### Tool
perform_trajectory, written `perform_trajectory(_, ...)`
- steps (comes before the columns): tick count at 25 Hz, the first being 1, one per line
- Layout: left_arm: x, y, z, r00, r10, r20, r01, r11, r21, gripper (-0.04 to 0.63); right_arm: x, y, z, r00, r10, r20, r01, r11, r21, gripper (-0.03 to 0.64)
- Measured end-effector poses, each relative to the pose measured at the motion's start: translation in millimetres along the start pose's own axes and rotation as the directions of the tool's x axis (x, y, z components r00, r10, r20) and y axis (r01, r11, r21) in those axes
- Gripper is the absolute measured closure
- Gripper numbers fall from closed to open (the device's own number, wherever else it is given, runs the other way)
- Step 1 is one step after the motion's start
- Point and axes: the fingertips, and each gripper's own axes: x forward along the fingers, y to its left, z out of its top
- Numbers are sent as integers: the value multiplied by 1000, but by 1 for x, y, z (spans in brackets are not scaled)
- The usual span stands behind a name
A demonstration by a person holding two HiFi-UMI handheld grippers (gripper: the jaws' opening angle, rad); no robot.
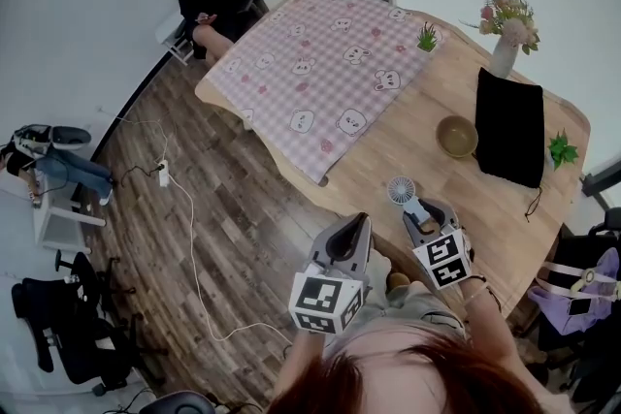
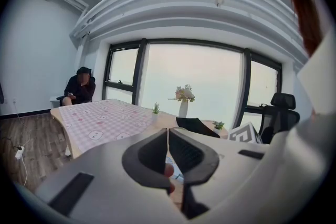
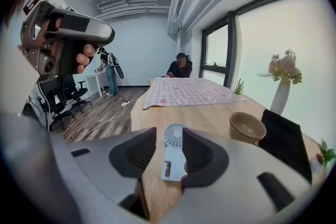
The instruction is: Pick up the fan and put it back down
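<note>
The small white plastic handheld fan (image 3: 171,157) lies on the light wooden desk (image 3: 210,118) between the right gripper's (image 3: 169,134) wide jaws. At its 9 o'clock, the left gripper's (image 2: 168,132) jaws sit together.

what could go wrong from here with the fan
1. The fan lies off centre in the open right claw, nearer one side, so closing may push it sideways.
2. It lies near the edge of the table, so a nudge might knock it off.
</note>
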Motion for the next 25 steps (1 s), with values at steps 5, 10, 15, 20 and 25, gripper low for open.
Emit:
perform_trajectory(5,7,10,-1,1000,-17,-14,17,1000,-3,581,15,-3,-10,999,-13,-41,13,1000,0,453)
perform_trajectory(10,15,18,-1,999,-38,-30,38,999,-7,581,27,-6,-21,996,-22,-84,23,1000,7,434)
perform_trajectory(15,23,24,-2,997,-59,-45,58,998,-11,581,38,-8,-33,991,-24,-128,27,1000,17,417)
perform_trajectory(20,31,27,-5,995,-76,-58,75,997,-14,581,46,-10,-46,986,-30,-166,32,999,8,403)
perform_trajectory(25,36,31,-7,994,-86,-68,85,996,-17,581,54,-12,-58,980,-25,-199,29,999,21,393)
